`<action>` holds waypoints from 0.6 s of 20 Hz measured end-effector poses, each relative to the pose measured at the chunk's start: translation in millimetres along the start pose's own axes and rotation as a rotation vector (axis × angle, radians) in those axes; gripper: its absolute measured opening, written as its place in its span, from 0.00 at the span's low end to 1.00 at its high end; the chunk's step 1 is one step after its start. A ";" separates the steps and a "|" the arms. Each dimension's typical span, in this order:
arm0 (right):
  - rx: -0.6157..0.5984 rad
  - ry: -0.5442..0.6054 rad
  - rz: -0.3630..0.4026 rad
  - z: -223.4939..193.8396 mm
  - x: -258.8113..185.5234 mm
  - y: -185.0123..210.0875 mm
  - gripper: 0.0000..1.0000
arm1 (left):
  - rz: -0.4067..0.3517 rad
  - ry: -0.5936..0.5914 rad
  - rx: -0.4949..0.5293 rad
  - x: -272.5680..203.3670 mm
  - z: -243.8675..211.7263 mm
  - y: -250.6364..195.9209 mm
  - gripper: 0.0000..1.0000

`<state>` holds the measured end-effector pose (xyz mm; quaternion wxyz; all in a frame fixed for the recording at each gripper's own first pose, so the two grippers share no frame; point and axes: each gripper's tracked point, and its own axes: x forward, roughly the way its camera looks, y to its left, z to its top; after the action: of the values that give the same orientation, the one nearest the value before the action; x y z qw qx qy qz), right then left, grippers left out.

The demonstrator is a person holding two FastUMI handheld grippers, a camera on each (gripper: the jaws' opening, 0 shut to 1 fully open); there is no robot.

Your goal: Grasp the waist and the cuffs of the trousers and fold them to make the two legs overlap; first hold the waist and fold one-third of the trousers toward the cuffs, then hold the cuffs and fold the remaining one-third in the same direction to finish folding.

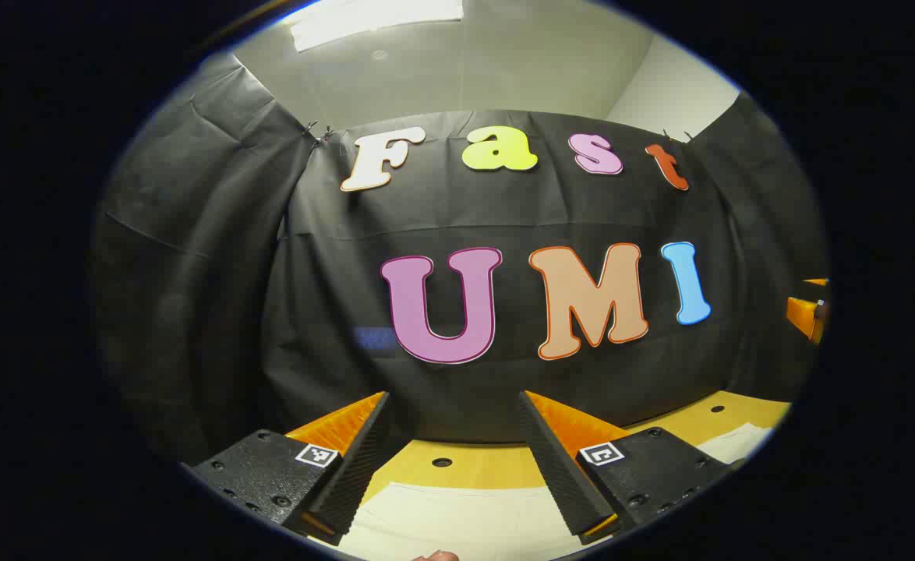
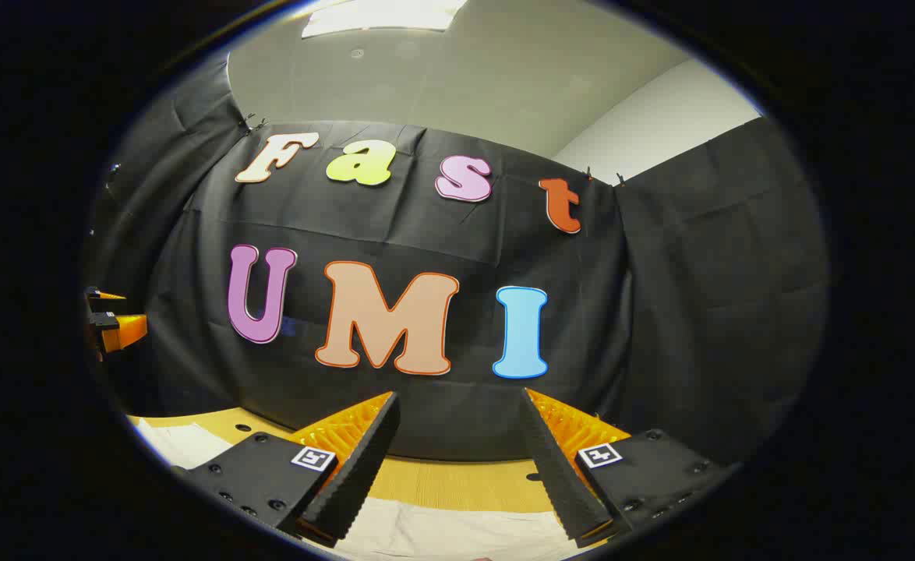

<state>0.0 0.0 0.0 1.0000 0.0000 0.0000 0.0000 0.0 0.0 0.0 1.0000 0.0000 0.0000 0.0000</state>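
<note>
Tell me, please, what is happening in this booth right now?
A person holds a two-finger tool in each hand above a wooden table on which pale trousers lie. The left tool and the right tool are both open, raised and aimed at the booth wall, gripping nothing. The cloth lies below each one's fingers, untouched. How far the folding has gone cannot be judged here.

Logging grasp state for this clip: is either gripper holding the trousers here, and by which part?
Nothing is held. The left gripper and right gripper both stand open above the pale trousers on the table.
</note>
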 end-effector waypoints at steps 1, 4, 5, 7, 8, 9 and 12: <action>0.001 0.000 0.000 -1.0 -0.4 -0.8 0.97 | 0.002 0.002 0.000 -0.3 -0.3 0.4 0.96; 0.001 0.004 0.000 -1.9 -2.8 -0.8 0.97 | 0.004 0.011 0.003 -3.8 -5.1 1.9 0.96; 0.003 0.006 -0.001 -3.0 -3.7 -0.9 0.97 | 0.005 0.011 0.006 -4.5 -4.9 2.1 0.96; 0.010 0.012 -0.005 -4.5 -4.0 -2.1 0.97 | 0.006 0.012 0.011 -5.5 -4.5 2.4 0.96; 0.013 0.014 -0.007 -5.3 -4.4 -2.7 0.97 | 0.006 0.011 0.013 -5.7 -5.2 3.1 0.96; 0.015 0.015 -0.009 -5.2 -4.5 -2.3 0.97 | 0.006 0.011 0.015 -6.1 -4.5 3.4 0.96; 0.014 0.014 -0.007 -4.3 -4.3 -0.2 0.97 | 0.010 0.016 0.011 -6.3 -7.4 4.9 0.96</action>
<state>-4.3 -0.2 -4.3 0.9999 0.0071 0.0069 -0.0037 -6.3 4.9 -7.4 0.9999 0.0055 0.0079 0.0051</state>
